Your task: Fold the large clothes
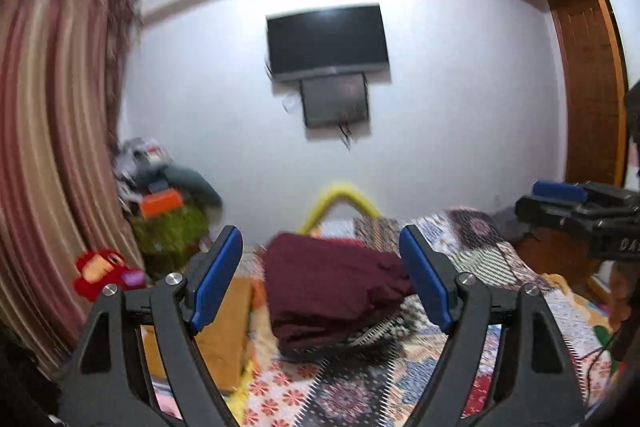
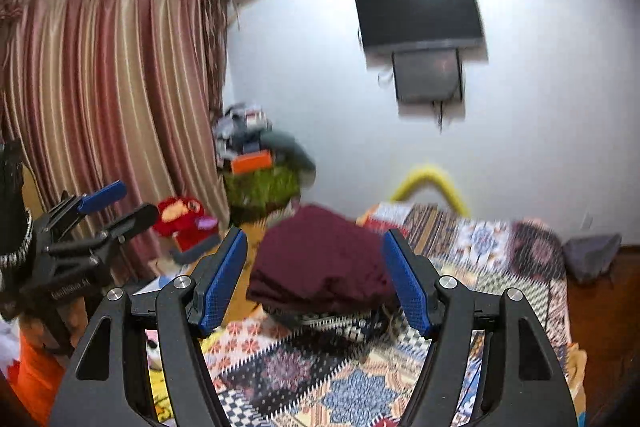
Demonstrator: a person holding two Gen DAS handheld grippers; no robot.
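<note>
A dark maroon garment (image 1: 332,287) lies folded in a thick bundle on the patterned quilt (image 1: 352,387). It also shows in the right wrist view (image 2: 320,259) on the quilt (image 2: 320,371). My left gripper (image 1: 320,267) is open and empty, raised above the quilt in front of the bundle. My right gripper (image 2: 314,263) is open and empty, also held short of the bundle. The right gripper shows at the right edge of the left wrist view (image 1: 560,195). The left gripper shows at the left of the right wrist view (image 2: 116,205).
A striped curtain (image 2: 112,99) hangs at the left. A pile of clothes and boxes (image 2: 260,163) and a red plush toy (image 2: 184,223) stand beside the bed. A wall TV (image 1: 328,43) is ahead. A wooden wardrobe (image 1: 588,67) is at the right. A yellow rail (image 1: 340,199) marks the bed's far end.
</note>
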